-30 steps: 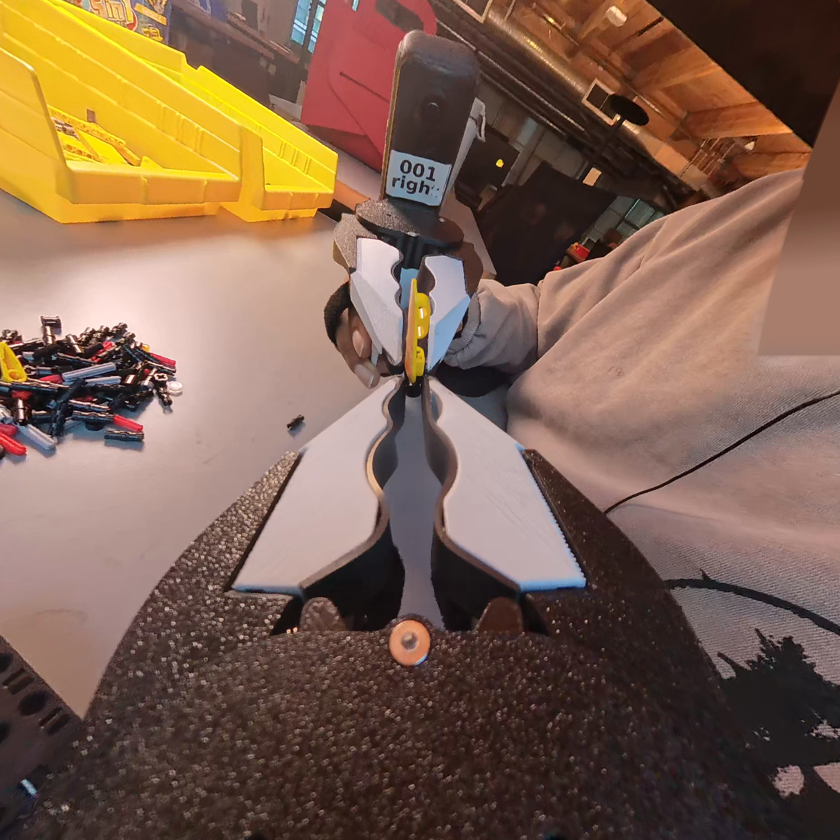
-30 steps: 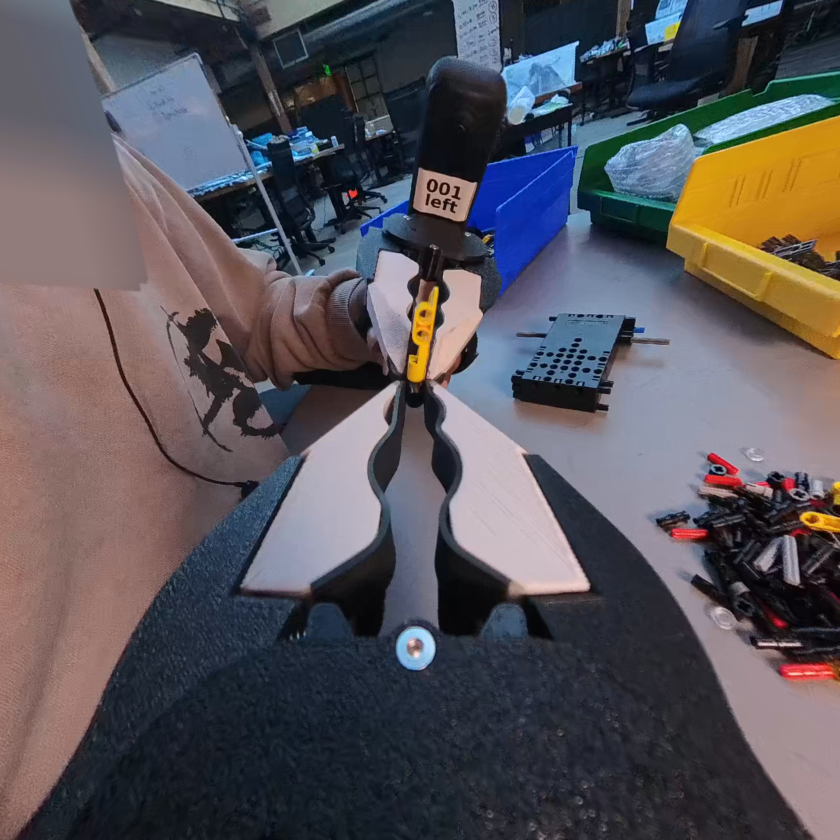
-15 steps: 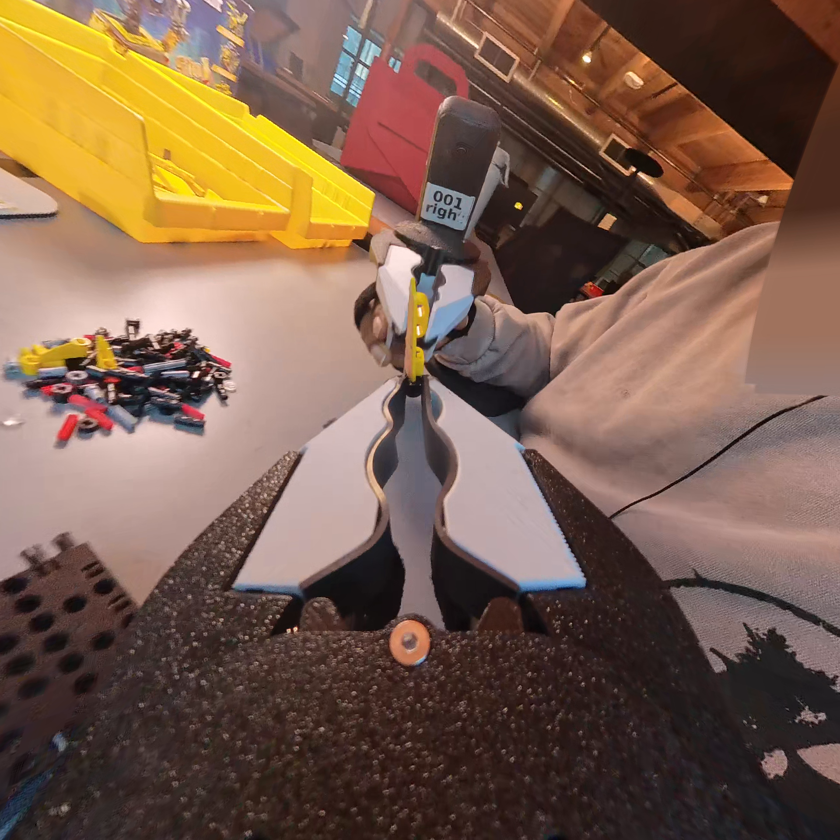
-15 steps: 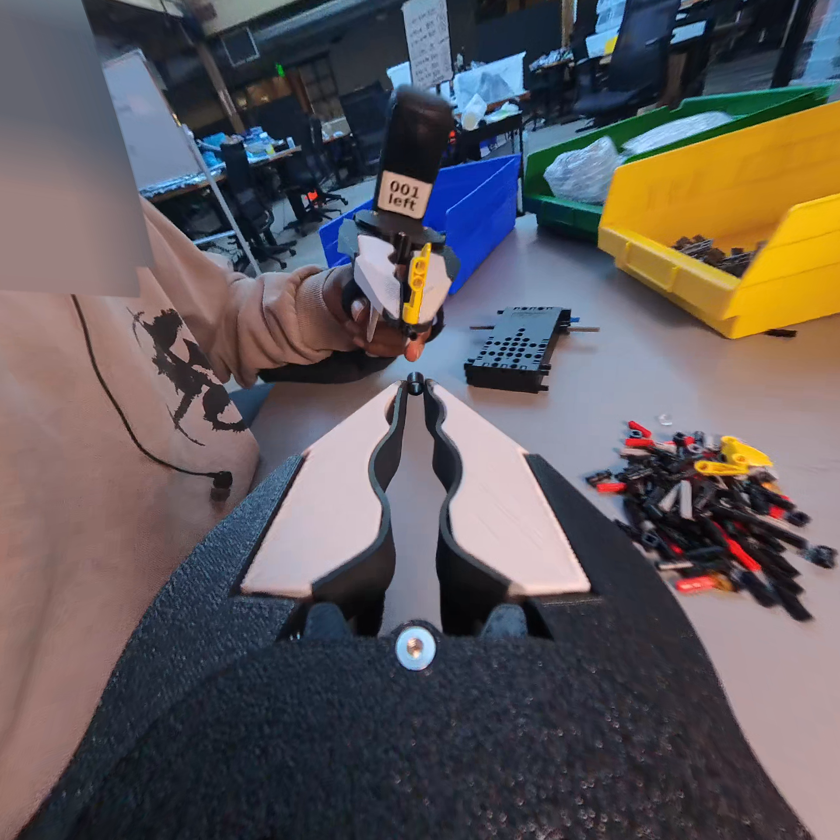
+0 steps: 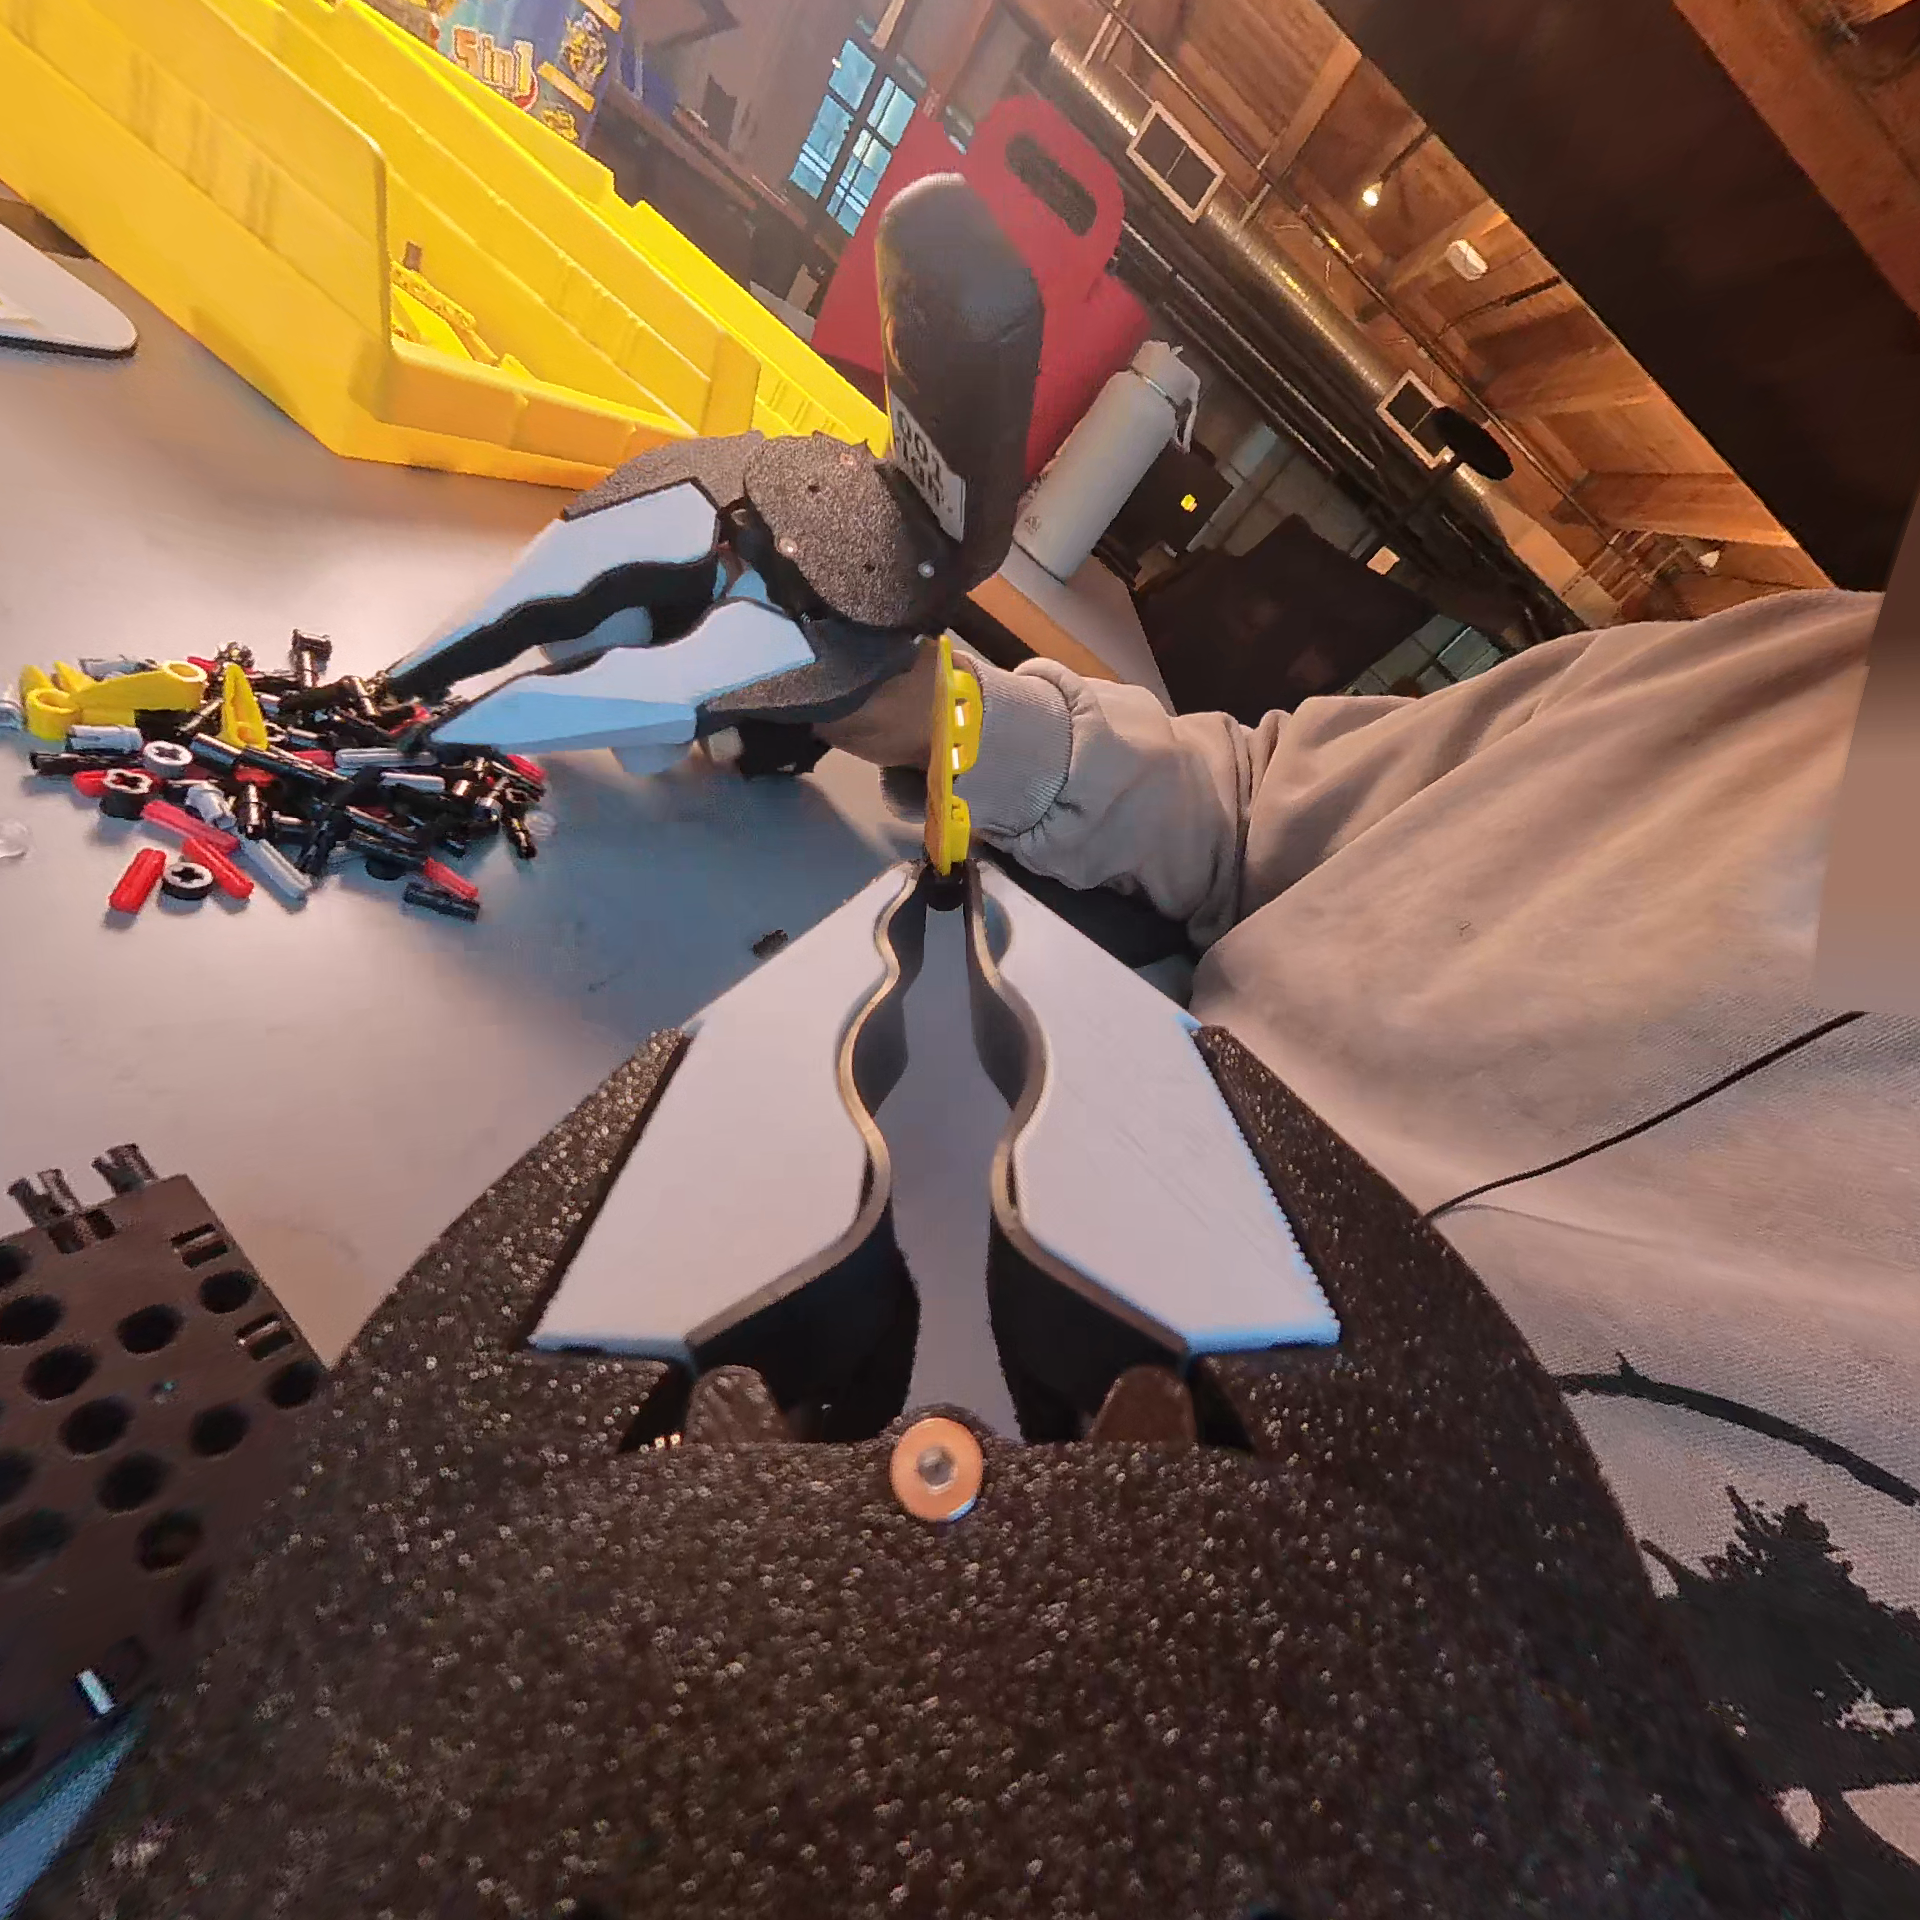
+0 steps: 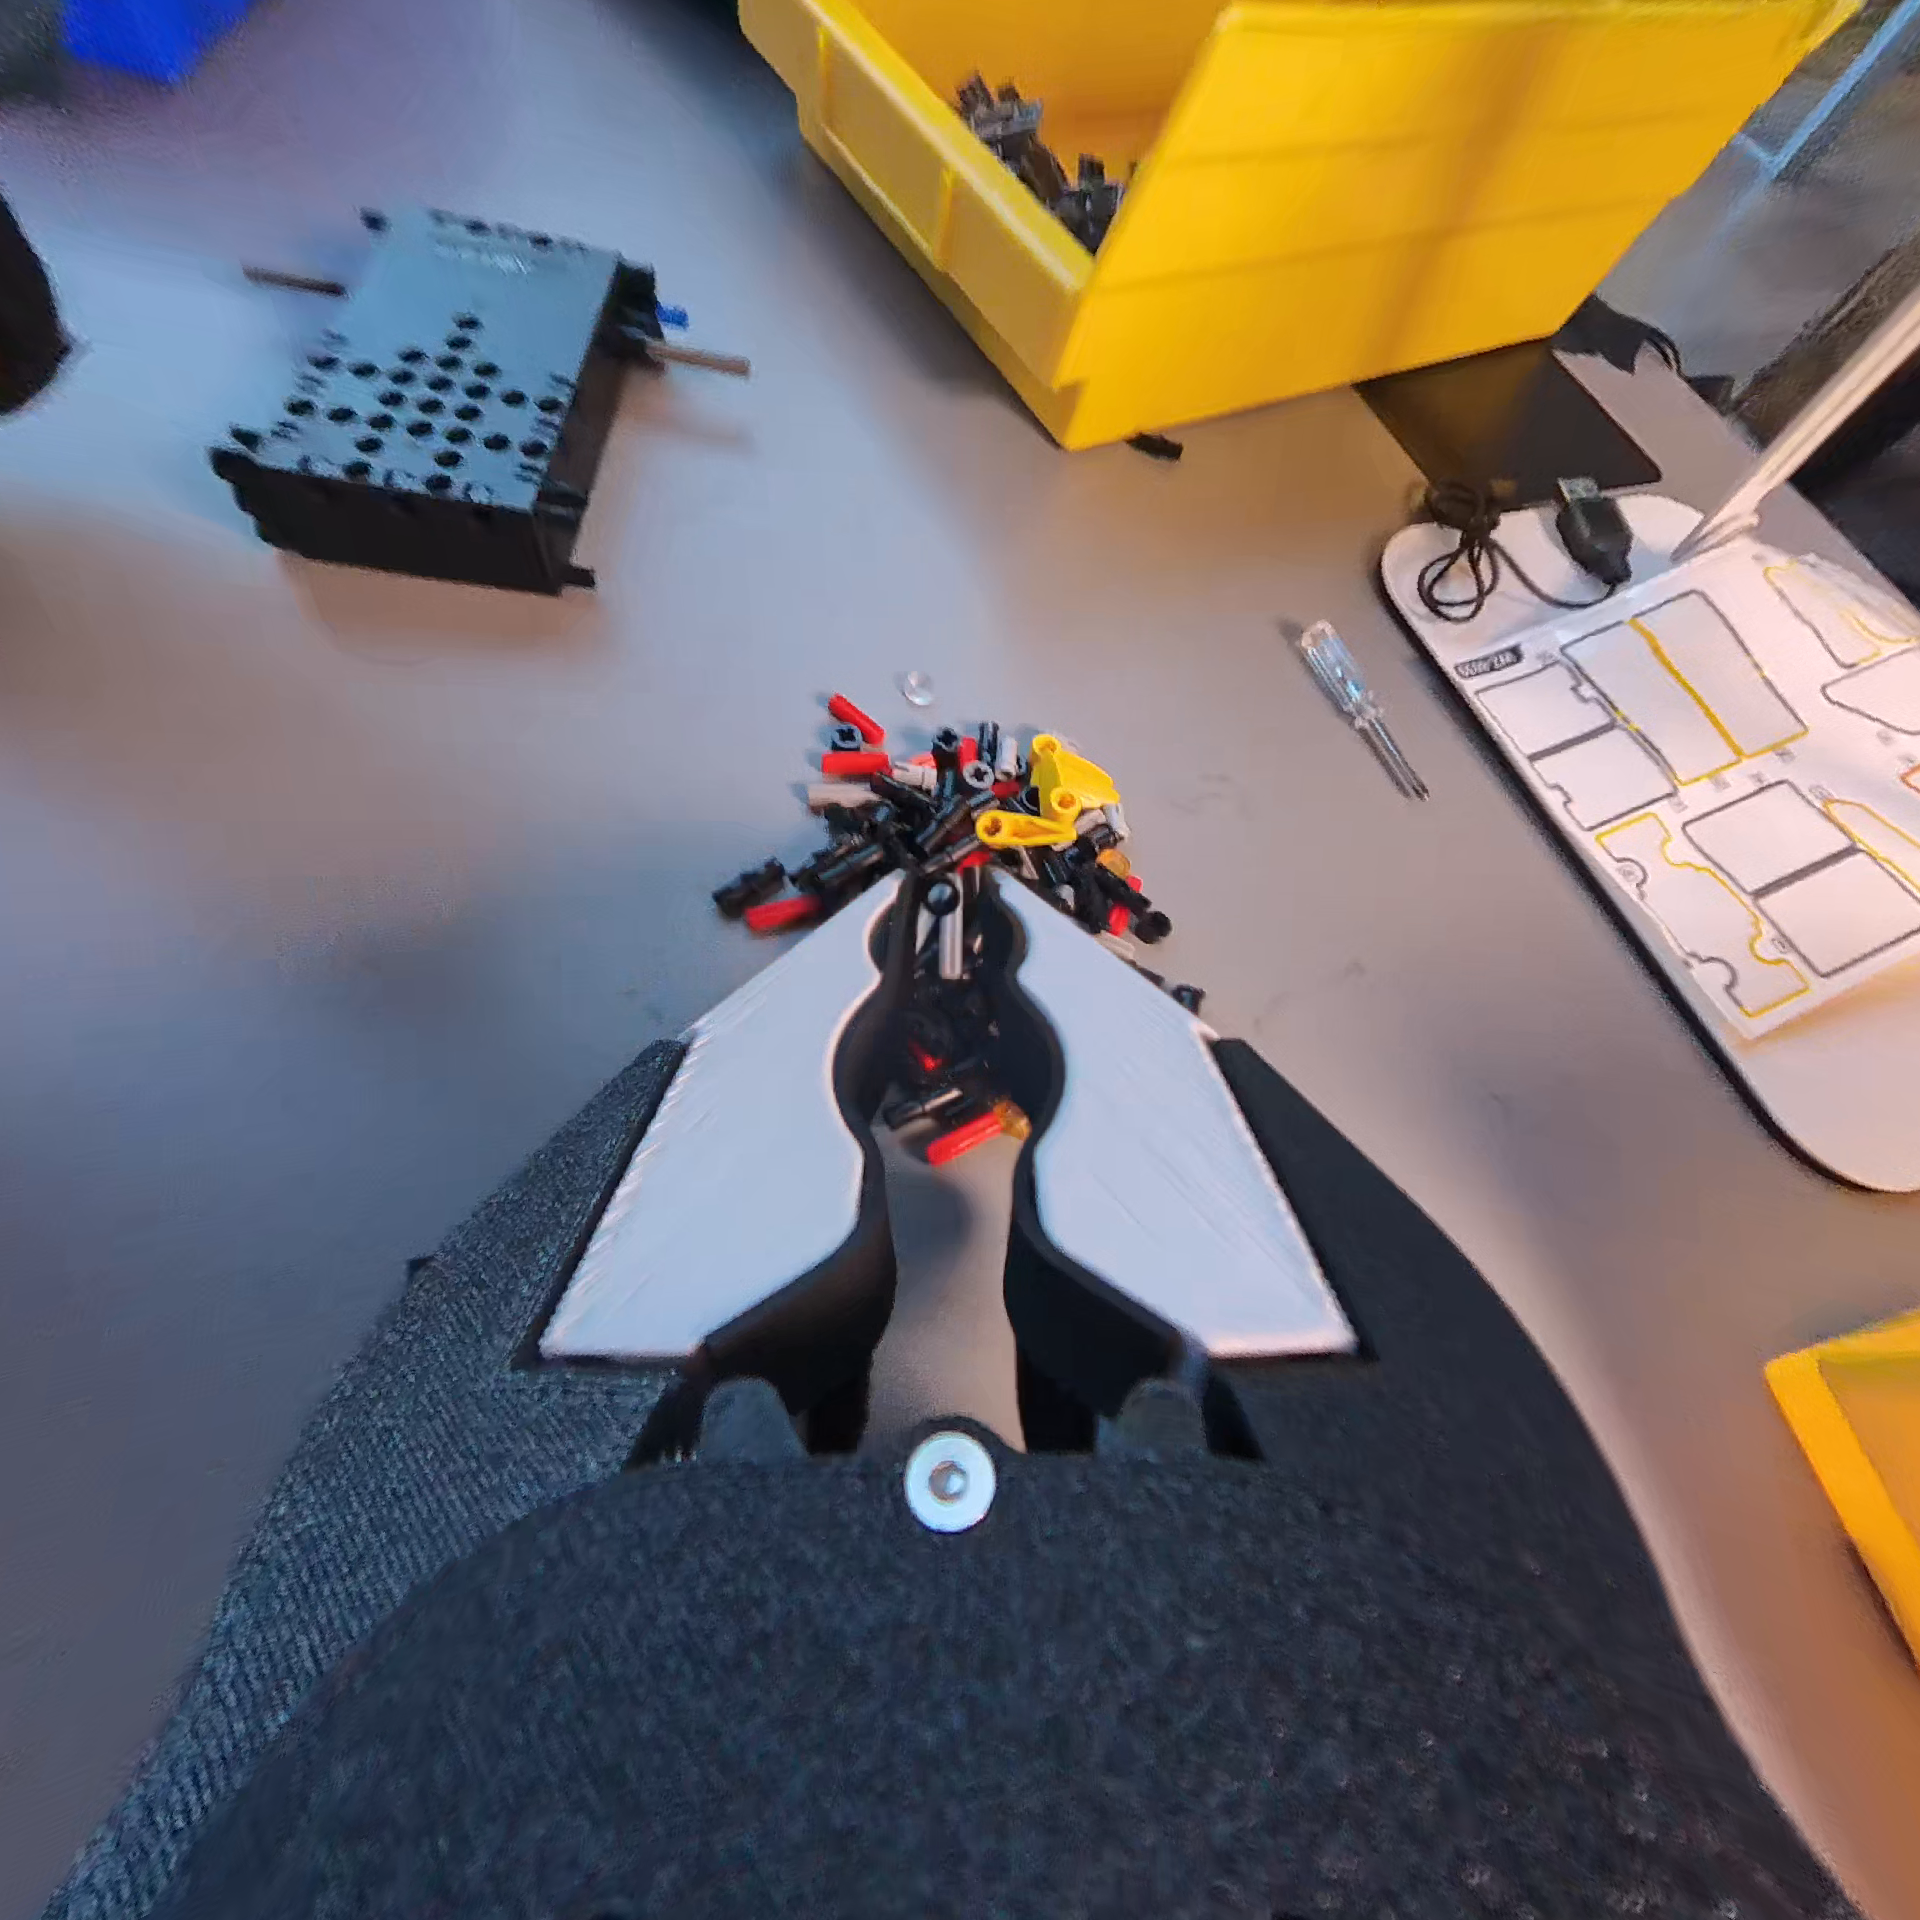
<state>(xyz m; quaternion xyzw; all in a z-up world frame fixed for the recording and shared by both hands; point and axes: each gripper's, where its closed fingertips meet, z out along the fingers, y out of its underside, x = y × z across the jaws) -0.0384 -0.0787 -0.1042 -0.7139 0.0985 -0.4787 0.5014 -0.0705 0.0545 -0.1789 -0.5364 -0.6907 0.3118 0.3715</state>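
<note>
My left gripper (image 5: 943, 883) is shut on a flat yellow holed piece (image 5: 952, 748) and holds it upright above the grey table, in front of a person's grey sleeve. My right gripper (image 6: 940, 896) points down into a pile of small black, red, grey and yellow building parts (image 6: 966, 821). Its jaws are nearly together, with a small black round-ended pin between the tips. In the left wrist view the right gripper (image 5: 407, 707) lies low, with its tips at the near edge of the pile (image 5: 281, 758).
A black perforated block (image 6: 436, 416) lies left of the pile and also shows in the left wrist view (image 5: 114, 1382). Yellow bins (image 6: 1299, 208) stand behind. To the right are a clear-handled screwdriver (image 6: 1356, 707) and a white board with a printed sheet (image 6: 1714, 779). Another yellow bin corner (image 6: 1860, 1455) sits near right. It is some 12 centimetres from my left tips to the black perforated block (image 6: 436, 416). My left wrist view (image 5: 54, 1375) looks at it from another angle.
My right gripper has swung away from the left gripper and down to the pile of parts. My left gripper still holds the yellow piece and has tilted.
</note>
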